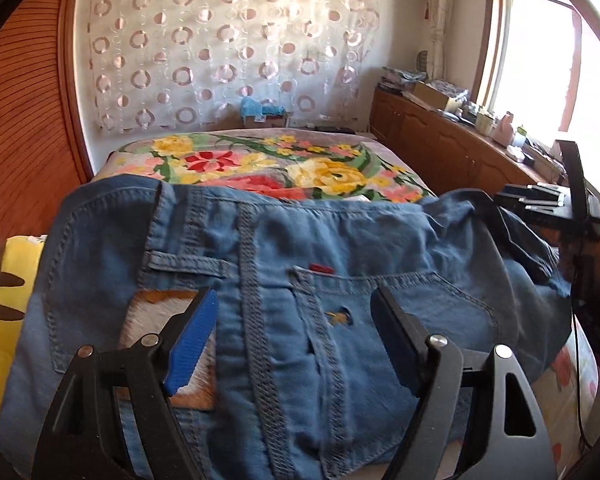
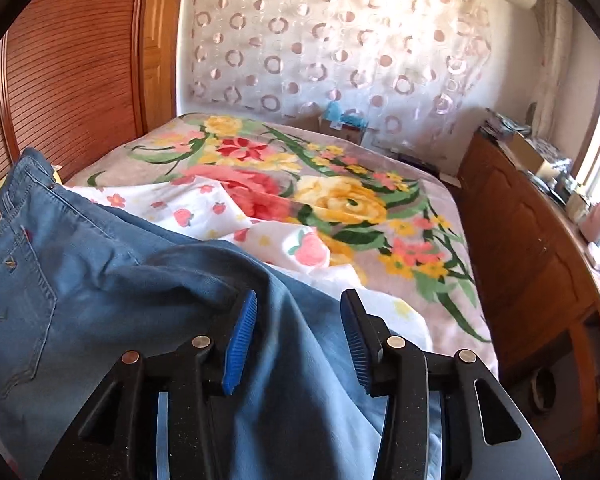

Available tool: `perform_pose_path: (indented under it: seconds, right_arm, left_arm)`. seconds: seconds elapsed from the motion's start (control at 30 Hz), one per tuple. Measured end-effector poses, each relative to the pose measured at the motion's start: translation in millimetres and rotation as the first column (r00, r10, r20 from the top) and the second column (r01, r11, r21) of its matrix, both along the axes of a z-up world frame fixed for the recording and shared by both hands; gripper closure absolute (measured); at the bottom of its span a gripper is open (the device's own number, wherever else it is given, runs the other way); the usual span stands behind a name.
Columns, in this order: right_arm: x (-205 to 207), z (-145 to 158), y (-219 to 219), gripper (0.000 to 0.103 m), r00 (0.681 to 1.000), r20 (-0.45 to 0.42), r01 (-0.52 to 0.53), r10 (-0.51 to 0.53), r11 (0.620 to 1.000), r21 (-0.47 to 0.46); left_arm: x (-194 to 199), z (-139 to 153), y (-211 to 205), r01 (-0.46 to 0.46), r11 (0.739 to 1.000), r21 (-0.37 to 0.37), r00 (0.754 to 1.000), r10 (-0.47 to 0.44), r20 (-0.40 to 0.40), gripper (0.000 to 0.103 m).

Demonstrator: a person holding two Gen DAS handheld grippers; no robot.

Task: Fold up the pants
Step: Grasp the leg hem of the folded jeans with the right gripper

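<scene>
Blue denim pants (image 1: 260,272) lie on the bed with the waistband, leather patch and back pocket facing up. My left gripper (image 1: 296,320) is open just above the seat of the pants, with the centre seam between its fingers. In the right wrist view the pants (image 2: 100,280) bunch into a fold that runs between the fingers of my right gripper (image 2: 298,332), which is open over the cloth. The right gripper also shows in the left wrist view (image 1: 548,204) at the pants' right end.
The bed carries a floral blanket (image 2: 340,200) and a white strawberry-print sheet (image 2: 220,208). A yellow plush toy (image 1: 4,304) lies left of the pants. A wooden cabinet (image 2: 532,248) with clutter runs along the right under the window. A wooden wardrobe (image 2: 68,80) stands on the left.
</scene>
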State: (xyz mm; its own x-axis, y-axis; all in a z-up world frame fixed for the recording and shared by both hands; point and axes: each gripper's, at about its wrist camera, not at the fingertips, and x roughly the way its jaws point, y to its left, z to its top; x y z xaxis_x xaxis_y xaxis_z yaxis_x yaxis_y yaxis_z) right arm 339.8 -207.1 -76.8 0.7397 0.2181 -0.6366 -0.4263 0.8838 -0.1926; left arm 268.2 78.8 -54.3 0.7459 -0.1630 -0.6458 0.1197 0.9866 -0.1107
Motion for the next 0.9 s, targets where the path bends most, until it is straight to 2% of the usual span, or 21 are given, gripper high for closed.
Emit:
perform_pose_path:
  seconds: [0.1, 0.23, 0.43, 0.6, 0.63, 0.67, 0.7, 0.73, 0.83, 0.9]
  right_arm:
    - [-19.6, 9.2, -16.5, 0.057, 1.000, -0.018, 0.002, -0.001, 1.000, 0.029]
    - [-46.3, 5.1, -29.3, 0.057, 0.994, -0.104, -0.028, 0.034, 0.998, 0.061]
    - [-73.5, -13.3, -33.2, 0.057, 0.985, -0.169, -0.020, 0.019, 1.000, -0.002]
    - [-81.0, -27.7, -34.1, 0.057, 0.982, -0.190, 0.006, -0.017, 0.998, -0.055]
    - [-79.8, -29.3, -34.2, 0.061, 0.981, -0.191, 0.005, -0.017, 0.998, -0.062]
    - [-78.9, -28.4, -35.4, 0.080, 0.982, -0.186, 0.008, -0.020, 0.998, -0.066]
    - [-78.3, -26.9, -35.5, 0.091, 0.983, -0.180, 0.007, -0.019, 0.998, -0.070]
    - [-76.6, -23.8, -37.1, 0.096, 0.985, -0.170, 0.004, -0.017, 0.997, -0.078]
    - [-66.2, -8.3, -42.5, 0.096, 0.992, -0.122, 0.017, -0.027, 0.996, -0.086]
    - [-54.5, 6.7, -50.8, 0.097, 0.996, -0.063, 0.062, -0.068, 0.994, -0.094]
  left_arm:
    - [-4.4, -5.5, -13.1, 0.032, 0.999, 0.007, 0.999, -0.032, -0.013, 0.024]
    - [-3.4, -17.3, -26.1, 0.073, 0.997, 0.025, 0.996, -0.072, -0.045, 0.024]
    - [-3.4, -29.3, -37.7, 0.089, 0.991, 0.104, 0.994, -0.082, -0.070, 0.024]
    - [-5.5, -30.0, -34.2, 0.089, 0.992, 0.092, 0.994, -0.083, -0.070, 0.024]
    - [-5.8, -30.3, -34.0, 0.089, 0.992, 0.091, 0.994, -0.083, -0.070, 0.024]
    - [-4.9, -30.4, -33.6, 0.089, 0.992, 0.090, 0.994, -0.083, -0.068, 0.024]
    - [-5.1, -30.3, -33.2, 0.089, 0.992, 0.090, 0.994, -0.083, -0.069, 0.024]
    - [-5.7, -30.3, -32.6, 0.089, 0.992, 0.087, 0.994, -0.083, -0.068, 0.024]
    - [-4.1, -30.5, -33.2, 0.089, 0.993, 0.083, 0.994, -0.083, -0.069, 0.024]
    - [-4.7, -30.2, -32.4, 0.090, 0.993, 0.082, 0.994, -0.084, -0.068, 0.024]
